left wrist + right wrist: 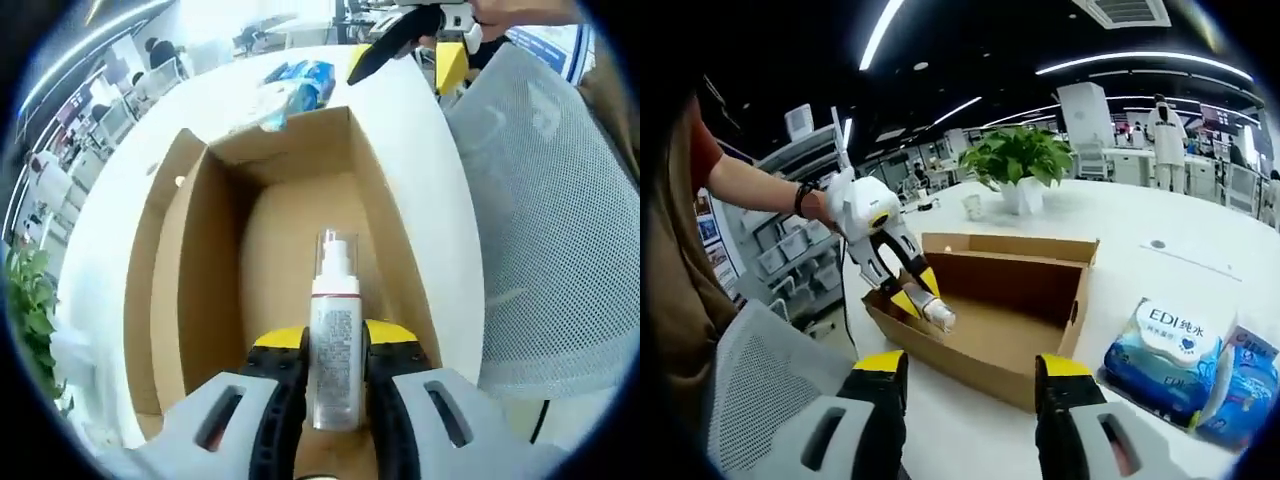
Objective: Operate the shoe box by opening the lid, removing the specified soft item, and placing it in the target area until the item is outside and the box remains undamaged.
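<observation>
The left tongs (335,375) pinch a white spray bottle (335,330) between yellow-tipped jaws, holding it over the open cardboard box (300,250) — seen from the right gripper view, the bottle (937,312) hangs just inside the box's (990,320) near end. The right tongs (970,400) stand spread with nothing between them, short of the box. The box sits on a white desk (1160,260); blue packs of wet wipes (1170,360) lie beside it, outside. A potted plant (1018,165) stands toward the desk's far edge — a mesh chair (550,230) alongside.
</observation>
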